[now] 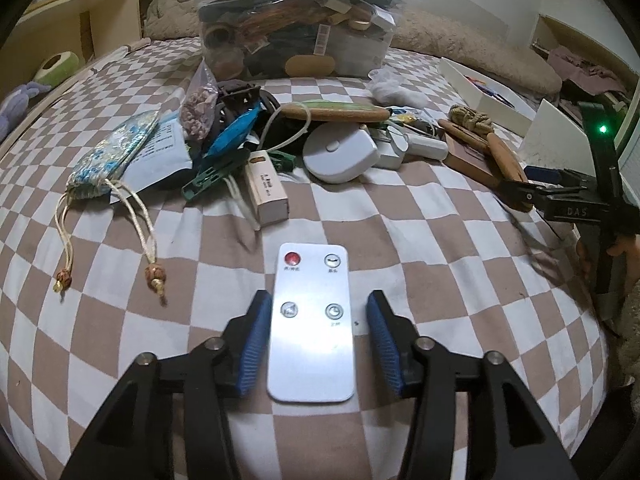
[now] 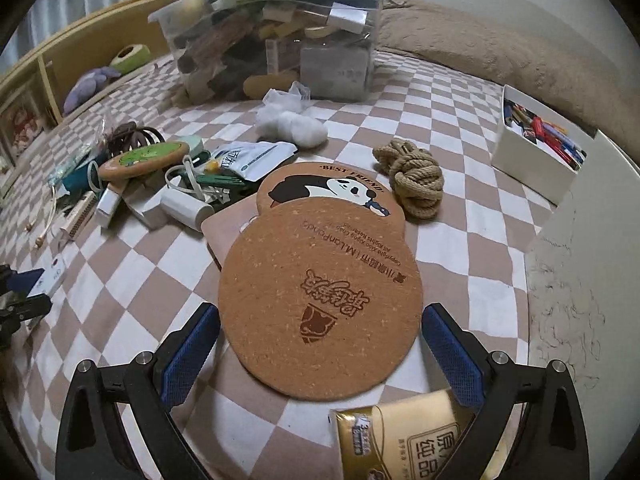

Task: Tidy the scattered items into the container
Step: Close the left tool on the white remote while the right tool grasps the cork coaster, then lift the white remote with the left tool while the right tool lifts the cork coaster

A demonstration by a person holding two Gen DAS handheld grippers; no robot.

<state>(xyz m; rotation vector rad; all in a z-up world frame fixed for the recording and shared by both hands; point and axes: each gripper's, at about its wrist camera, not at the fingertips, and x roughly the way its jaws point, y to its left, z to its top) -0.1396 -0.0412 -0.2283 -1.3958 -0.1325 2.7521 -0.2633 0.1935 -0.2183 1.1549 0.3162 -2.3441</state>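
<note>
White remote (image 1: 311, 326) between spread left tongs (image 1: 316, 346) | cork coaster (image 2: 320, 300) between spread right tongs (image 2: 320, 354)

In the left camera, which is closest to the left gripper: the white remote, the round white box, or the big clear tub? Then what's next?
1. White remote, between the left gripper's open fingers.
2. Round white box, mid-bed in the pile.
3. Clear tub, farthest back.

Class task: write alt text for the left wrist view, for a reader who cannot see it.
The open left gripper straddles a white remote control lying flat on a brown-and-white checked bedspread. Beyond it lies a heap of small clutter, and behind that a clear plastic container already crammed full.
</note>
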